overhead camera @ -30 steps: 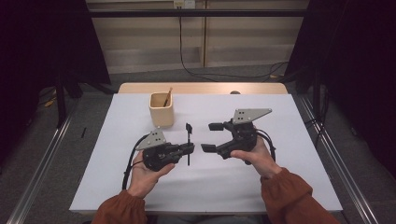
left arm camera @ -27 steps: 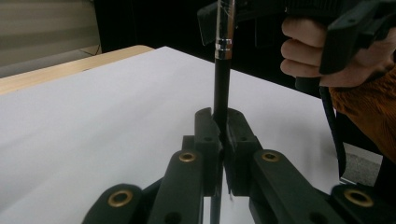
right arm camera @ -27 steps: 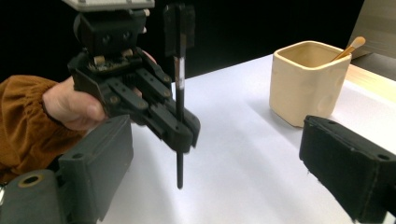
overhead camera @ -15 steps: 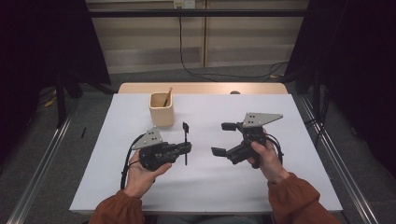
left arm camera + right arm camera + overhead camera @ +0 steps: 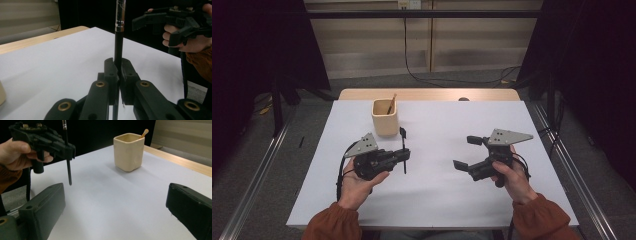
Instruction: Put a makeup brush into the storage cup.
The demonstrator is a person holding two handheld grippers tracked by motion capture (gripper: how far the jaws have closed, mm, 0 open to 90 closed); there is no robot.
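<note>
The left gripper (image 5: 404,156) is clamped on a thin black brush (image 5: 403,150), which stands roughly upright between its jaws above the white table (image 5: 437,200), just near of the cream cup (image 5: 385,118) at the far left. The right gripper (image 5: 467,152), held well apart to the right, has its jaws spread wide with nothing between them. A wooden stick (image 5: 391,104) leans inside the cup.

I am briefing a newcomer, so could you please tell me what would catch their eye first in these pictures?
The left hand-held gripper clamps a thin black pen upright over the white table. To its right, the right hand-held gripper hangs with jaws wide apart and nothing between them. Behind the pen stands a beige cup with a wooden stick in it.
</note>
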